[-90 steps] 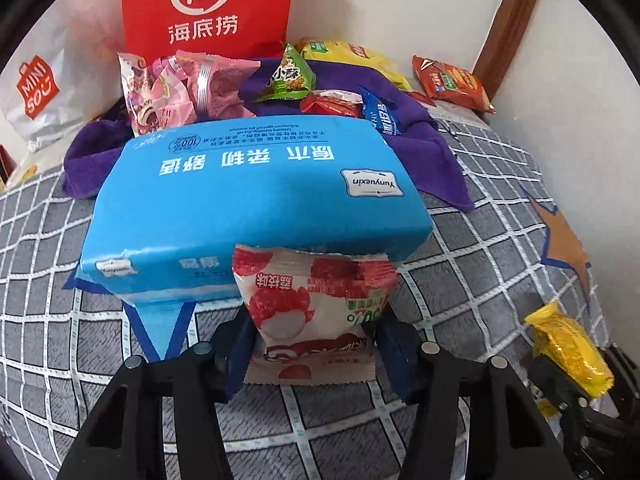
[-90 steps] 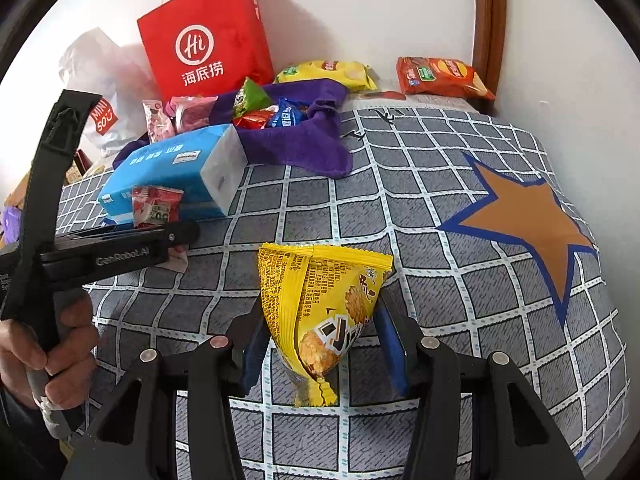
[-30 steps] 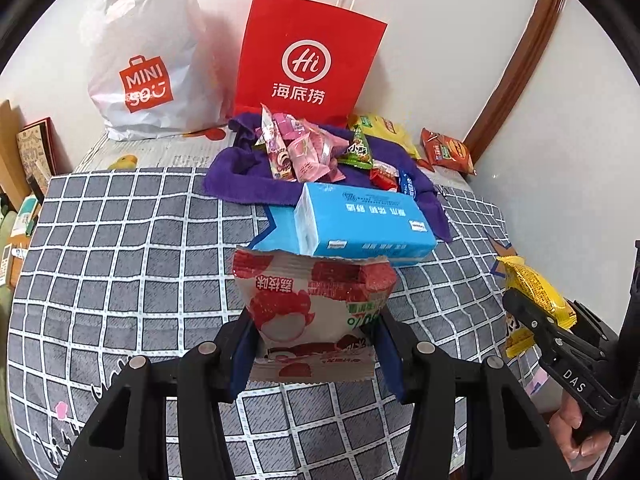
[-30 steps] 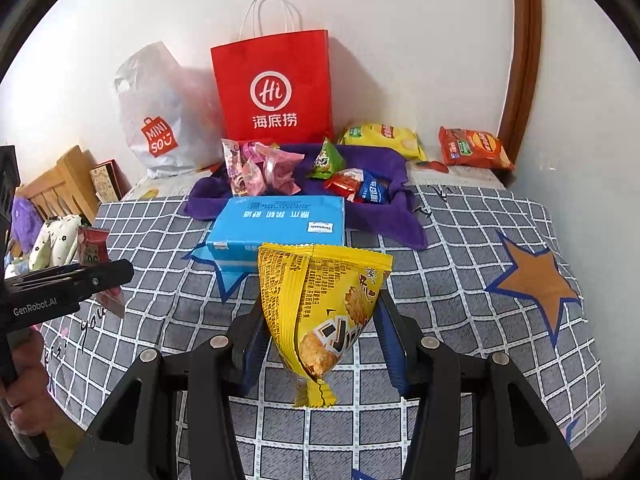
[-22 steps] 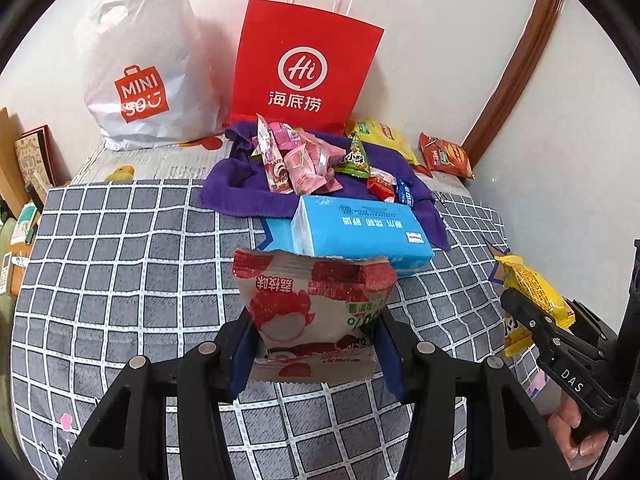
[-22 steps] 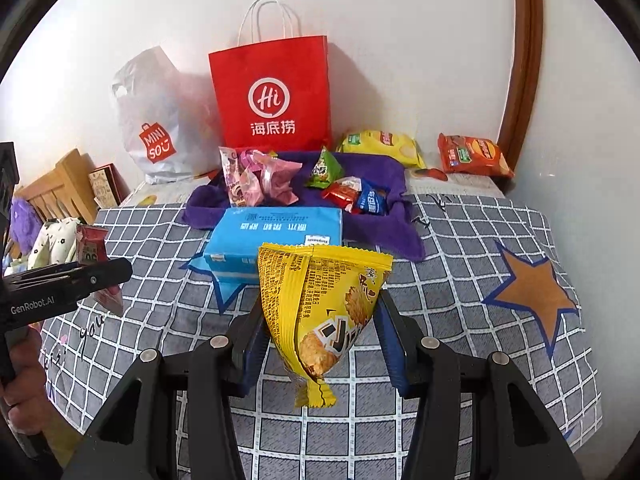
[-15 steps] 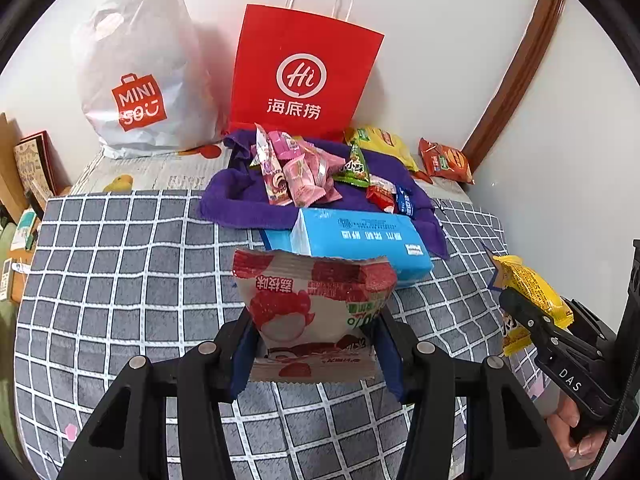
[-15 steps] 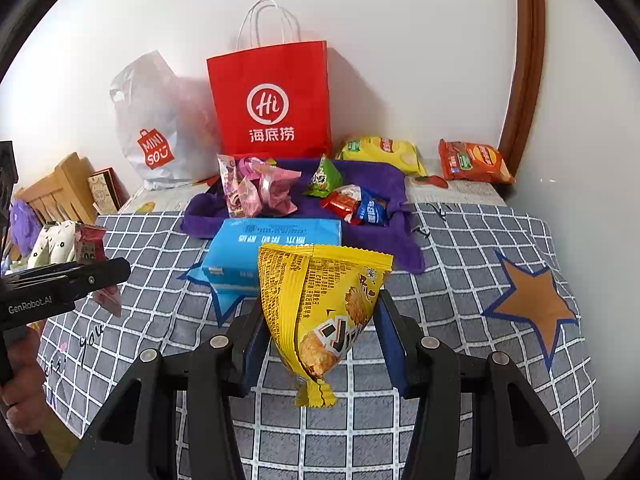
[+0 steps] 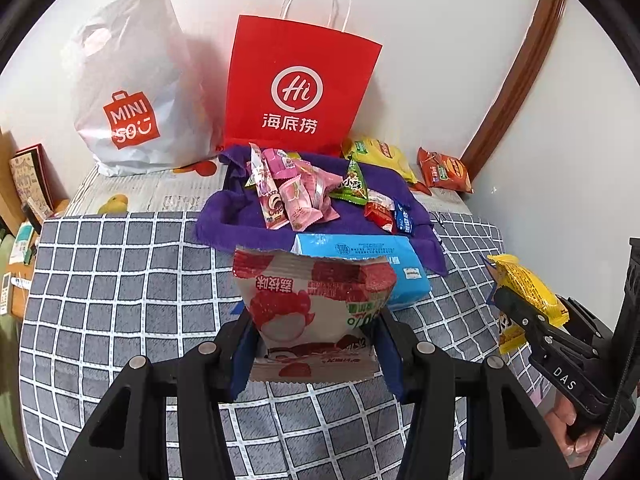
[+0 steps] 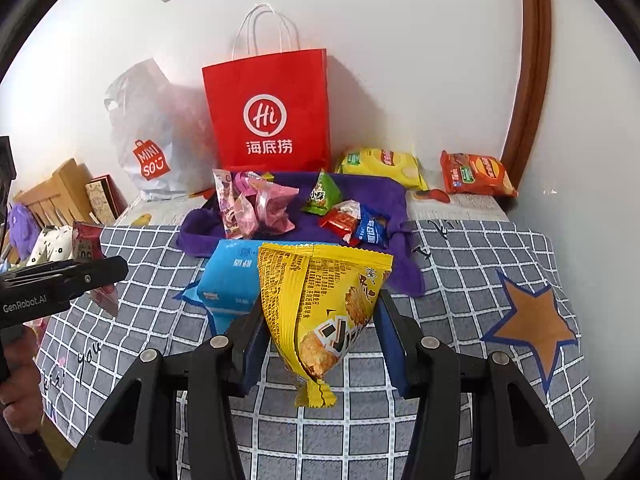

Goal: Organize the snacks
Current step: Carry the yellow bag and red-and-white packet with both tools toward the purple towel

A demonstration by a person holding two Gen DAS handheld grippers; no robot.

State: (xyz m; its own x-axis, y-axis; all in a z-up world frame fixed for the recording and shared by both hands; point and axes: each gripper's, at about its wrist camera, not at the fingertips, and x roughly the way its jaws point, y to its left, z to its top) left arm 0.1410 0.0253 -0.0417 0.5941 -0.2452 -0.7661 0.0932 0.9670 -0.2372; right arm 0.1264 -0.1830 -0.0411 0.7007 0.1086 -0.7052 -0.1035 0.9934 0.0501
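Red bag: showing "Hi".
White bag: reading "MINISO".
Left gripper: jaws gripping strawberry packet.
Right gripper: jaws clamping yellow packet.

From your left wrist view, the red-and-white snack pouch hides the near left part of the blue tissue pack, and the pack's small print is too fine to read. From your right wrist view, the yellow snack bag covers the pack's right end, and your hand on the other gripper is cut off by the left edge. The white plastic bag shows nothing of what it holds.
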